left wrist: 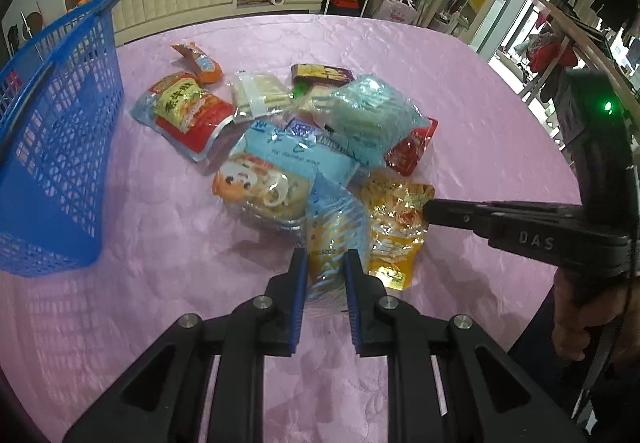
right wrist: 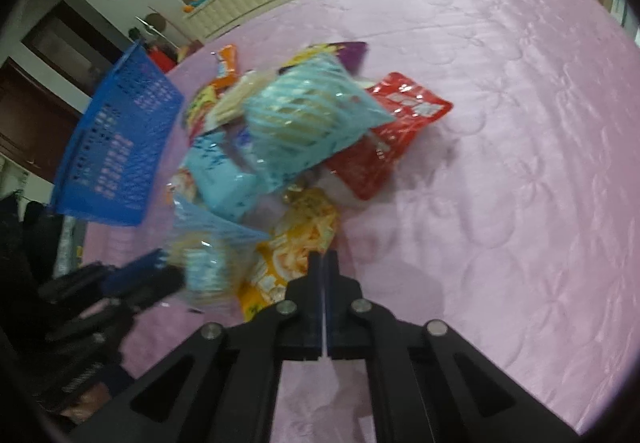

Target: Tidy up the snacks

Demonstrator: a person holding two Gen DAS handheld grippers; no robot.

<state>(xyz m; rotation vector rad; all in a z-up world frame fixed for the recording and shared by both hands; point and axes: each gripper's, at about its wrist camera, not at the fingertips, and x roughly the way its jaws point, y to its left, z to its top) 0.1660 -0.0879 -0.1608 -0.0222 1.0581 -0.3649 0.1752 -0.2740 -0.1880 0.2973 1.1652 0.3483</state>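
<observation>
While both grippers pinch packets, left gripper [left wrist: 325,263] on the striped packet [left wrist: 334,227], right gripper [right wrist: 323,267] seemingly on the yellow packet [right wrist: 294,243], thin edges could slip.

Left gripper [left wrist: 325,275]: black linkage arms w/ round silver pivot screws; fingers carry ribbed blue pads [left wrist: 298,295]. Right gripper [right wrist: 324,263]: same black frame, silver screws, blue pads. Seen from the left wrist cam, its body is black w/ "DAS" lettering, a green indicator light [left wrist: 608,107] and a thin dark cable. Hand [left wrist: 584,317] on grip; dark sleeve [left wrist: 532,331].
</observation>
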